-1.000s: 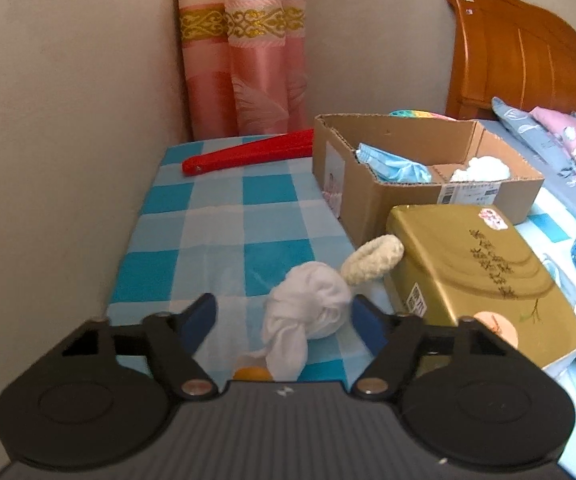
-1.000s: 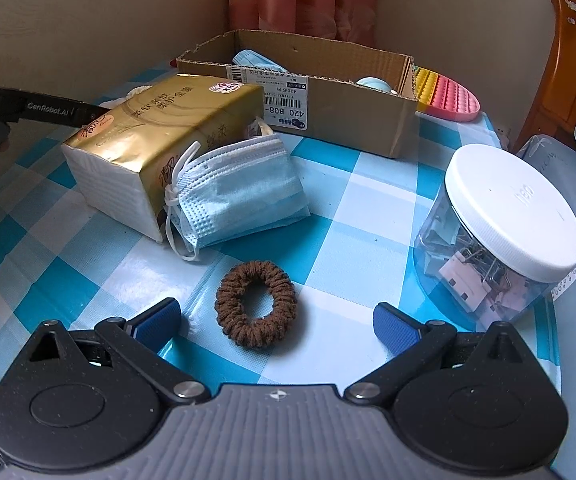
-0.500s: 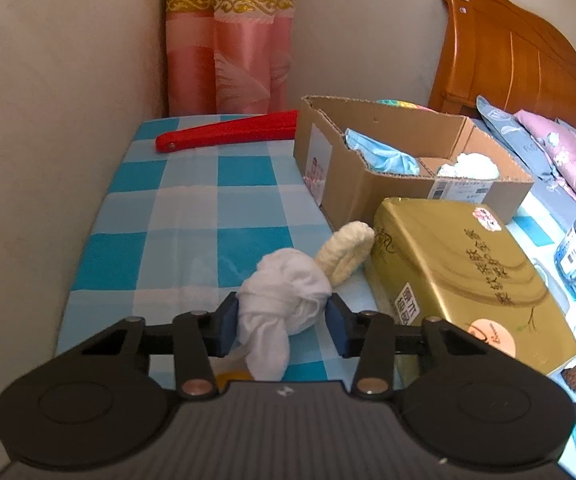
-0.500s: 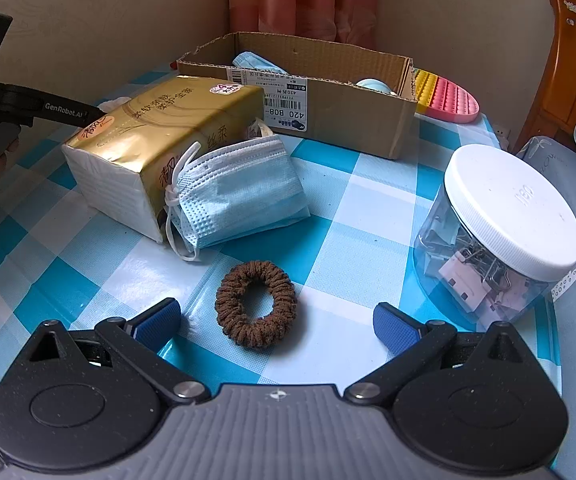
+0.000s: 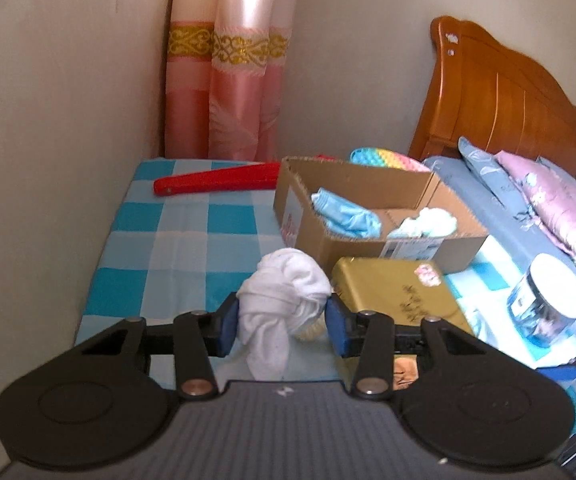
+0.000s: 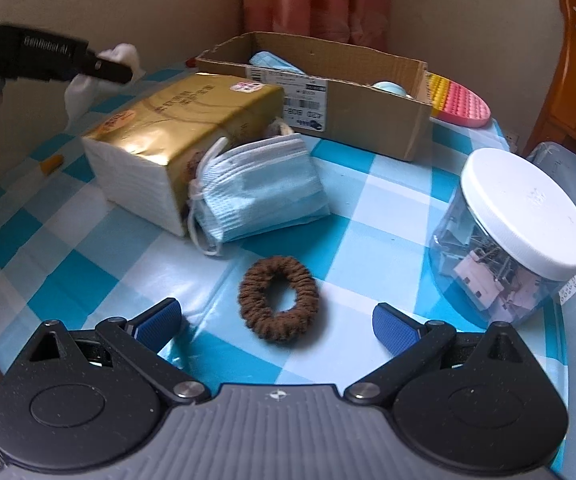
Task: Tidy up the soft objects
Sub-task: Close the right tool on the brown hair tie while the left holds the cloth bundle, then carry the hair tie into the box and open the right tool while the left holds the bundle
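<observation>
White knotted cloth (image 5: 284,292): a bundled, wrinkled rag at lower centre of the left wrist view, clamped between two blue pads, its loose tail hanging down; it also shows at upper left of the right wrist view. Cream scrunchie (image 5: 312,330): partly hidden just behind the cloth. Brown scrunchie (image 6: 279,298): a ribbed ring lying flat on the checked cloth, lower centre of the right wrist view. Blue face mask (image 6: 260,188): pleated, ear loops loose, leaning against the gold tissue pack. Cardboard box (image 5: 372,216): open-topped, right of centre in the left wrist view, holding a crumpled blue mask (image 5: 344,214) and a pale fluffy item (image 5: 428,220).
</observation>
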